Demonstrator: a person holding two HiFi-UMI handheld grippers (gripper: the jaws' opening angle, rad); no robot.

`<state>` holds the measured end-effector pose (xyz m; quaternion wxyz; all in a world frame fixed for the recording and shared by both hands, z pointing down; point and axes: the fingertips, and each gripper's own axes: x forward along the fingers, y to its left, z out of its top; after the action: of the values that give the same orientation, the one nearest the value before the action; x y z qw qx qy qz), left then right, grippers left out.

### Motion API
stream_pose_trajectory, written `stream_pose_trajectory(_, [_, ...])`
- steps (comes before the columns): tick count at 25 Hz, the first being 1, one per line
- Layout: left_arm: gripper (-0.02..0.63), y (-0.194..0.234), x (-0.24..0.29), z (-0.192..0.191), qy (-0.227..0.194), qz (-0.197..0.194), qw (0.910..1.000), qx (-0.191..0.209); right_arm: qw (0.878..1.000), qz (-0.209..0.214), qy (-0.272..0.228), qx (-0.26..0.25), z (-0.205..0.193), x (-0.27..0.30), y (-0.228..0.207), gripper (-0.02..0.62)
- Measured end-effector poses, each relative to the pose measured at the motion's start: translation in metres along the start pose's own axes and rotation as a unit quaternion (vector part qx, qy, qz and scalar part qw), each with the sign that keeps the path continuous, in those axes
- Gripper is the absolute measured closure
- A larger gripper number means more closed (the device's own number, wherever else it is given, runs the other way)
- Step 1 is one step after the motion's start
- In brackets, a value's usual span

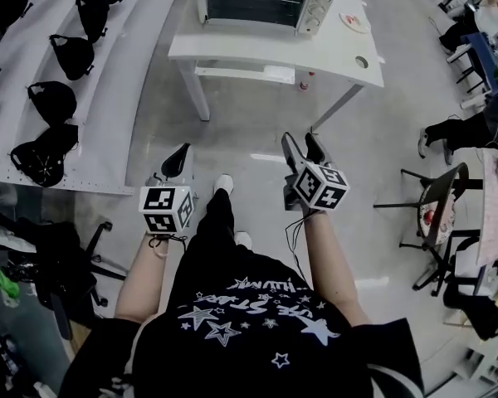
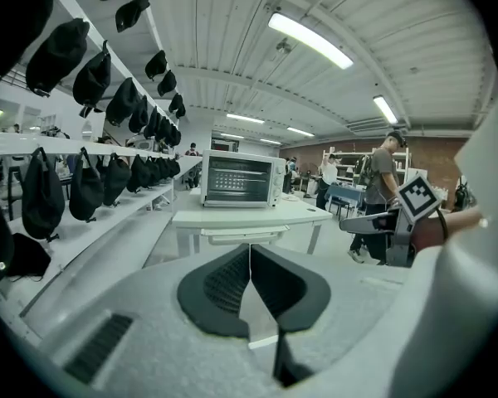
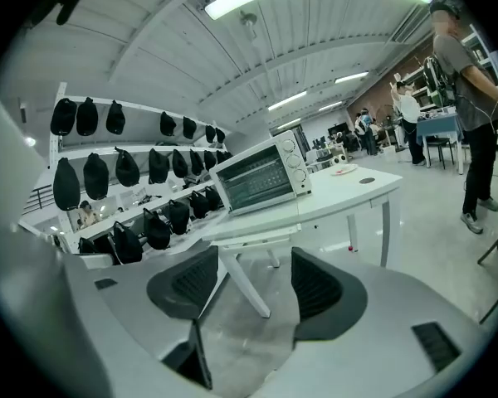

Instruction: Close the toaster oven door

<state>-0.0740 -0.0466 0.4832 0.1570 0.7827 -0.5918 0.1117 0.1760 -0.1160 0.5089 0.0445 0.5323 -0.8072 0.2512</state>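
Head view: the toaster oven (image 1: 261, 2) sits on the far left part of the white table (image 1: 349, 56), its glass door facing the person and standing upright against the front, so it looks closed. A small plate (image 1: 353, 21) lies on the table just right of the oven. Both grippers hang over the floor on the near side of the table, well short of it. The left gripper (image 1: 176, 160) is off the table's left end and the right gripper (image 1: 304, 149) is below its middle. Shelves of black caps (image 1: 70, 55) run along the left of the table.

Left gripper view: the left gripper (image 2: 249, 251) has its claw pressed together with nothing in it, the pads meeting in a thin line. The toaster oven (image 2: 241, 179) stands on the table (image 2: 257, 218) straight ahead. The right gripper (image 2: 380, 222) shows to the right of the table, level with its top.

Right gripper view: the right gripper (image 3: 256, 264) has its claw wide and bare, with only floor and a table leg seen through the gap. The toaster oven (image 3: 261, 174) rests on the table (image 3: 349, 193) beyond the claw, and the black caps (image 3: 141, 172) are to the table's left
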Motion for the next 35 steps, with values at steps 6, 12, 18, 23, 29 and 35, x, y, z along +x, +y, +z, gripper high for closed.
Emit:
stream_pose_trajectory(6, [0.584,0.031,0.054,0.008,0.017,-0.012,0.9998,0.004,1.000,-0.022,0.009,-0.005,0.007,0.057,-0.011,0.342])
stream_pose_trajectory(12, [0.584,0.062,0.096,0.013,0.021,-0.005,0.9998,0.000,0.998,-0.054,0.025,-0.007,0.004,0.112,-0.031,0.357])
stream_pose_trajectory(18, [0.584,0.086,0.132,0.007,0.036,-0.006,0.9993,-0.012,0.996,-0.086,0.038,-0.004,-0.006,0.155,-0.056,0.371])
stream_pose_trajectory(23, [0.584,0.101,0.159,0.004,0.046,-0.008,0.9988,-0.012,0.991,-0.116,0.052,-0.036,-0.018,0.185,-0.074,0.385])
stream_pose_trajectory(29, [0.584,0.106,0.179,-0.002,0.058,-0.013,0.9982,-0.012,0.988,-0.137,0.041,-0.049,-0.023,0.212,-0.089,0.411])
stream_pose_trajectory(35, [0.584,0.111,0.187,-0.010,0.068,-0.014,0.9974,-0.016,0.986,-0.145,0.035,-0.071,-0.030,0.227,-0.098,0.417])
